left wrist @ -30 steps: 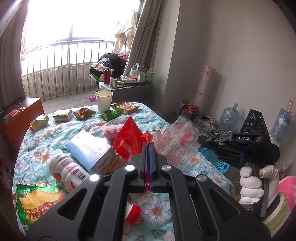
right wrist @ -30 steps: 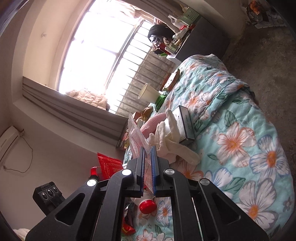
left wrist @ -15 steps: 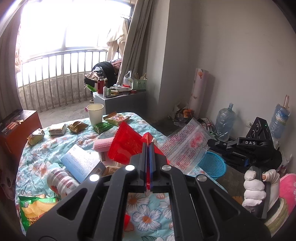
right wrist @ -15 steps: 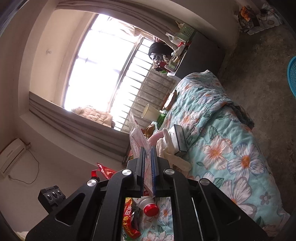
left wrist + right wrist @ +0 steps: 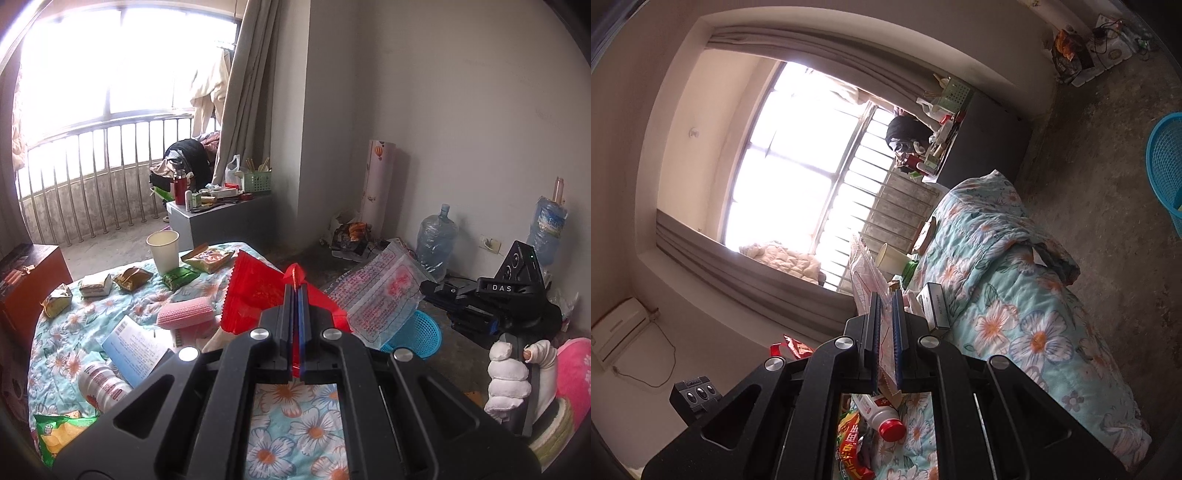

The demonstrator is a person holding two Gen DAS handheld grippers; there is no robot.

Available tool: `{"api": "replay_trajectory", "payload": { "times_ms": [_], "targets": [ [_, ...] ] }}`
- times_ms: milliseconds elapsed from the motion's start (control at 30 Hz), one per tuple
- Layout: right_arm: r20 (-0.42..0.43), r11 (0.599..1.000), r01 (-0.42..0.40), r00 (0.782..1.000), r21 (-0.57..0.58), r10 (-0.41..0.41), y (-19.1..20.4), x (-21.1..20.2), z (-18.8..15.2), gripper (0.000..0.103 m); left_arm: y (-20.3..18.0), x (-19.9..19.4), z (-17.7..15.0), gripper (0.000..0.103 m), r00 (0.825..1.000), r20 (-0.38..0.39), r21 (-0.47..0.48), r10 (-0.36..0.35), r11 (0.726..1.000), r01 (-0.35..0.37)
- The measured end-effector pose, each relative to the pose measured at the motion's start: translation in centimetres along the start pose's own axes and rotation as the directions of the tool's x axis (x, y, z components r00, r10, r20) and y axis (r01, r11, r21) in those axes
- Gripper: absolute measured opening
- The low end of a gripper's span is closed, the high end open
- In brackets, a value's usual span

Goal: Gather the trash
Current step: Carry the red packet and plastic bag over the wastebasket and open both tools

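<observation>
Trash lies strewn over the floral quilt point(image 5: 291, 413): at far left a green chip bag point(image 5: 61, 434), then a white bottle point(image 5: 103, 384) with a red cap, a blue-and-white box point(image 5: 135, 347), a pink roll point(image 5: 184, 317), small snack packs point(image 5: 131, 277) and a paper cup point(image 5: 163, 251) toward the window. In the middle the left gripper point(image 5: 294, 306) is clamped on a red wrapper point(image 5: 258, 295), held up above the quilt. Just right of it hangs a clear printed bag point(image 5: 380, 295), pinched tight in the right gripper point(image 5: 885, 325), with a blue basket point(image 5: 417, 334) on the floor behind and below it. At far right a white-gloved hand point(image 5: 511, 373) grips the right gripper's handle
</observation>
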State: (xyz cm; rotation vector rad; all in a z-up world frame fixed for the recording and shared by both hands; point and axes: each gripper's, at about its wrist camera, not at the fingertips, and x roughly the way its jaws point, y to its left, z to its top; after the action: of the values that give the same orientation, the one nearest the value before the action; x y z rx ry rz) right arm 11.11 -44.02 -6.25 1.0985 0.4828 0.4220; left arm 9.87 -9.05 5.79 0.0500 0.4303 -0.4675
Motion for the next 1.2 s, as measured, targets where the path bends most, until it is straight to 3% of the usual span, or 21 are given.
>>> {"api": "replay_trajectory", "payload": {
  "times_ms": [433,667,733,900,1067,1133,1200],
  "targets": [
    [0.103,1.0,0.002,0.995,0.031,-0.005,-2.1,-3.8,1.5,0.007,-3.5,3.1,1.6,0.0,0.996,-0.004,0.049,-0.086,0.995,0.086],
    [0.224,0.997,0.056,0.972,0.051,-0.066,-4.3,-8.5,4.2,0.007,-7.6,7.0,3.4,0.0,0.982,-0.022,0.088,-0.185,0.979,0.187],
    [0.272,0.994,0.095,0.956,0.057,-0.107,-5.2,-10.5,5.4,0.007,-9.5,8.7,4.1,0.0,0.974,-0.033,0.098,-0.223,0.969,0.225],
    [0.378,0.961,0.259,0.884,0.093,-0.275,-8.2,-15.3,8.3,0.007,-15.3,14.7,5.6,0.0,0.937,-0.11,0.13,-0.333,0.929,0.345],
    [0.408,0.888,0.418,0.789,0.19,-0.459,-13.1,-17.6,10.5,0.007,-22.2,23.8,5.4,0.0,0.868,-0.29,0.127,-0.404,0.883,0.453],
    [0.397,0.867,0.439,0.771,0.235,-0.498,-15.8,-17.6,11.1,0.007,-24.6,27.8,4.7,0.0,0.836,-0.364,0.118,-0.411,0.87,0.479],
    [0.373,0.835,0.478,0.747,0.273,-0.55,-18.6,-17.1,11.8,0.007,-26.5,31.8,3.5,0.0,0.816,-0.428,0.12,-0.39,0.87,0.478]
  ]
}}
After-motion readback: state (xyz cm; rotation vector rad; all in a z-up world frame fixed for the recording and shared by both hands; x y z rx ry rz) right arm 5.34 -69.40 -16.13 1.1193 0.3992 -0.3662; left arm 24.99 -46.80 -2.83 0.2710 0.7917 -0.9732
